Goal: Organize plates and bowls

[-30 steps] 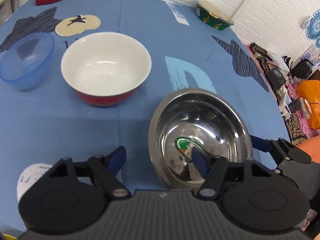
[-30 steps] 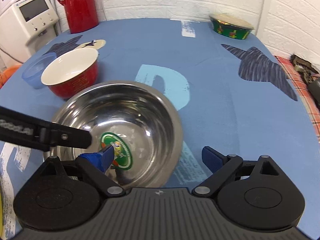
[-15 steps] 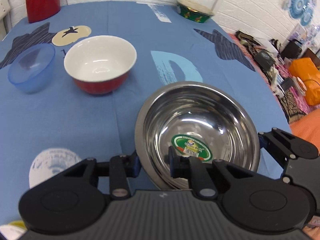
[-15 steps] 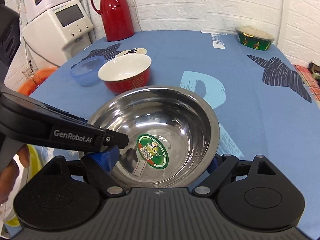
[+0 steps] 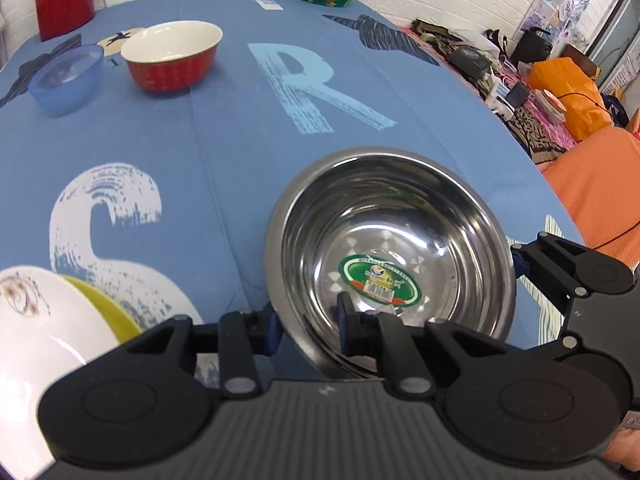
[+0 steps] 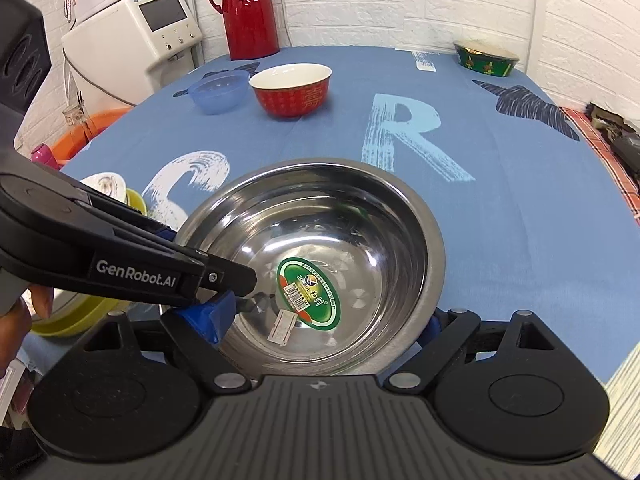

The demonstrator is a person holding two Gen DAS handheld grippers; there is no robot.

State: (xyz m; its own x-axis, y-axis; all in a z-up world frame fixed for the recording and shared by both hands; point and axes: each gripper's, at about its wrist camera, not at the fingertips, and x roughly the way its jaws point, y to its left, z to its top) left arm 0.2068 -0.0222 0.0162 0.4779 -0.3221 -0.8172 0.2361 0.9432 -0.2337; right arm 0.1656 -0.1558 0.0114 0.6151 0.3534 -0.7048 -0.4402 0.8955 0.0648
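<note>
From the left wrist, the left gripper [image 5: 306, 326] has its fingers clenched on the near rim of the steel bowl [image 5: 390, 256], one inside, one outside, above the blue tabletop [image 5: 200, 128]. From the right wrist, the right gripper [image 6: 324, 322] spans the bowl [image 6: 320, 248] widely; contact looks likely at both sides, though firm grip is unclear.

"GenRobot.AI" on left gripper [image 6: 224, 276], "R" on tablecloth [image 6: 412, 136]

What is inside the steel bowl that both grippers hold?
The steel bowl holds no food. A round green sticker lies on its bottom, a small white tag beside it. The left gripper covers part of the near wall.
</note>
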